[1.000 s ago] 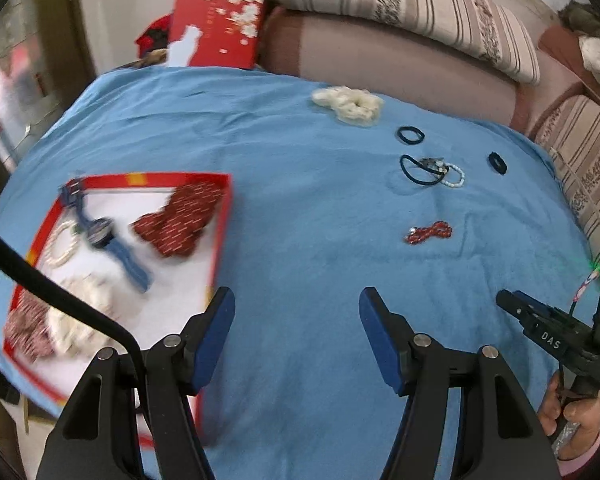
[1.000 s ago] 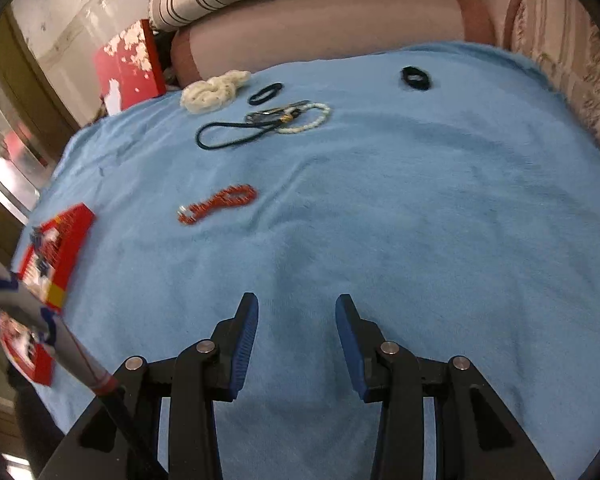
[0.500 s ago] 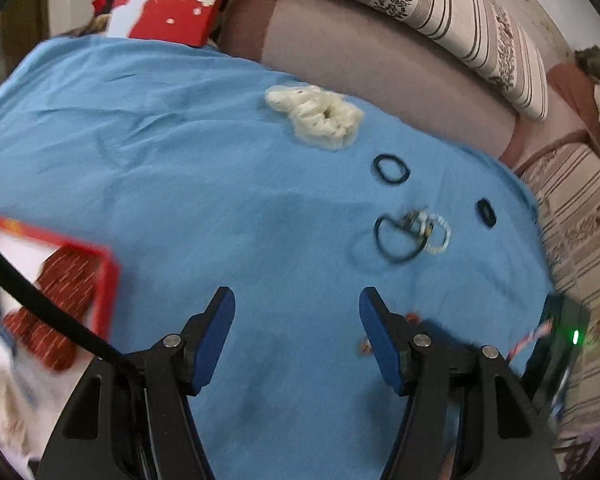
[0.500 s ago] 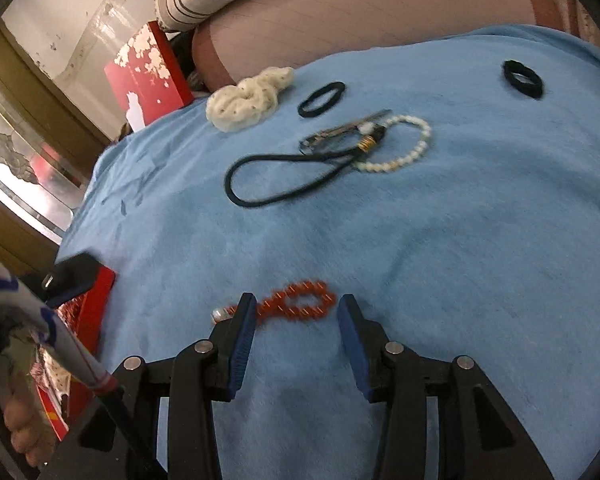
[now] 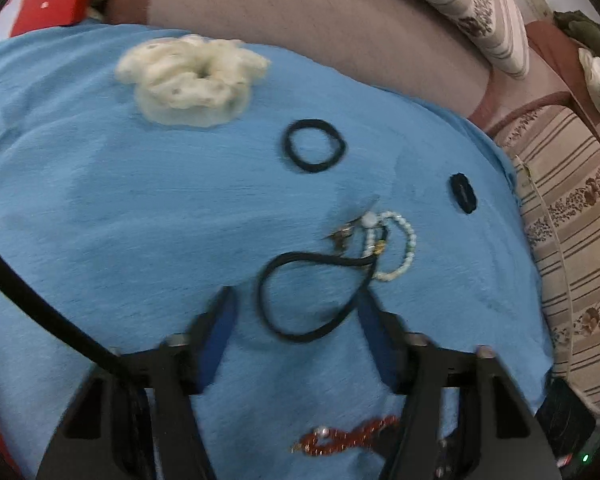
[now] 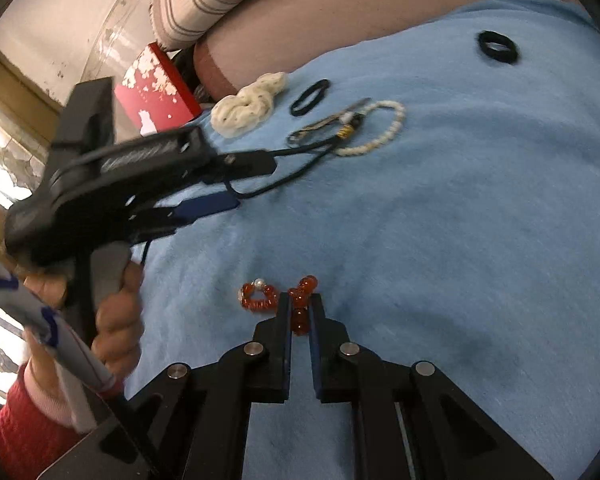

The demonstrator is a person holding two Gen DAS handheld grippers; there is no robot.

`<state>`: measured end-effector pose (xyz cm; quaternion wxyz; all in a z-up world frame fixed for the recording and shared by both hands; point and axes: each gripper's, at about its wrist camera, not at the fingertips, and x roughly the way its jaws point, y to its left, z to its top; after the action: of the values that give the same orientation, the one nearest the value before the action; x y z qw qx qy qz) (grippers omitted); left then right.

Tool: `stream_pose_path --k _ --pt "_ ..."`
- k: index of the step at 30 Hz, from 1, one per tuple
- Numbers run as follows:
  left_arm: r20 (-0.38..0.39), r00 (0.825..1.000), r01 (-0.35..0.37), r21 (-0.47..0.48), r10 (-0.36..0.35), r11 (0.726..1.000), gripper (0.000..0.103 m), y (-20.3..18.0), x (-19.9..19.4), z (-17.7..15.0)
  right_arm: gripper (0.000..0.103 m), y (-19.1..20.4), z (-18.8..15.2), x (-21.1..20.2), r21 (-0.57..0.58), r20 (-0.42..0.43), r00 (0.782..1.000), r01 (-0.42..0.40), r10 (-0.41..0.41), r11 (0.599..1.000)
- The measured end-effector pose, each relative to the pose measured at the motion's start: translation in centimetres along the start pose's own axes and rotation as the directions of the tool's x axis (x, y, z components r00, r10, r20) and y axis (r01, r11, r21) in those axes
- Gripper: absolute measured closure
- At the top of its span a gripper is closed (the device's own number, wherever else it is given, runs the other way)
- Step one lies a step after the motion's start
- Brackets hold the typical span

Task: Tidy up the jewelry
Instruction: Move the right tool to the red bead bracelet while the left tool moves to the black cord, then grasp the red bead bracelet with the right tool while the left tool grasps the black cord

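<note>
My left gripper (image 5: 296, 304) is open, its blue fingers either side of a black cord loop (image 5: 300, 300) tangled with a white bead bracelet (image 5: 400, 248) and a metal clip (image 5: 348, 232). It also shows in the right wrist view (image 6: 236, 184), over the cord (image 6: 284, 176). My right gripper (image 6: 300, 304) is shut on a red bead bracelet (image 6: 276, 298) lying on the blue cloth (image 6: 460, 240). That bracelet shows low in the left wrist view (image 5: 344, 438).
A cream scrunchie (image 5: 188, 80), a thin black hair tie (image 5: 314, 150) and a thick black hair tie (image 5: 463, 198) lie farther back. A red floral box (image 6: 156, 90) and striped cushions (image 5: 572, 240) border the cloth.
The left gripper moved forward to the black cord loop; the red tray left its view. The right gripper moved onto the red bead bracelet and closed on it.
</note>
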<state>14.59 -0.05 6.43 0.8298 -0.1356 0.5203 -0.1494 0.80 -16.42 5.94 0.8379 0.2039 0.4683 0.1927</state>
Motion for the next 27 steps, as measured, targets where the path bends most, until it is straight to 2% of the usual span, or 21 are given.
stream_pose_path --k 1,2,6,14,16,22,25,27 --pt "-0.016 1.000 -0.003 0.003 0.003 1.000 0.094 -0.4 0.2 0.1 0.094 -0.1 -0.1 -0.4 0.000 0.003 1.000 0.007 -0.007 1.000" --pt "-0.017 1.000 -0.004 0.003 0.004 1.000 0.099 -0.5 0.0 0.1 0.094 -0.2 -0.3 -0.8 -0.003 0.006 1.000 0.016 -0.016 1.000" --pt "0.023 1.000 -0.001 0.005 0.001 1.000 0.100 -1.5 -2.6 -0.5 0.094 0.0 -0.6 -2.2 -0.017 0.022 0.999 0.037 -0.036 0.999" --pt "0.147 0.989 -0.029 0.101 0.013 0.994 0.100 -1.7 -16.0 -4.3 0.094 3.7 -1.4 -5.6 -0.067 0.064 0.997 0.041 -0.036 0.997" --pt "0.176 0.984 -0.059 0.111 0.039 0.992 0.100 -0.6 -20.4 -6.0 0.094 5.0 -1.9 -6.2 -0.086 0.071 0.997 0.035 -0.029 0.996" --pt "0.226 0.966 -0.140 0.042 0.127 0.989 0.100 4.5 -27.3 -10.4 0.095 9.5 -3.6 -7.4 -0.153 0.069 0.998 0.008 0.003 0.988" --pt "0.237 0.958 -0.161 -0.020 0.161 0.987 0.100 7.7 -28.7 -12.7 0.094 11.6 -4.3 -7.3 -0.193 0.056 0.998 -0.003 0.015 0.981" --pt "0.232 0.959 -0.152 -0.057 0.161 0.987 0.100 9.1 -28.9 -13.8 0.094 13.1 -4.8 -7.3 -0.226 0.045 0.999 -0.007 0.018 0.974"
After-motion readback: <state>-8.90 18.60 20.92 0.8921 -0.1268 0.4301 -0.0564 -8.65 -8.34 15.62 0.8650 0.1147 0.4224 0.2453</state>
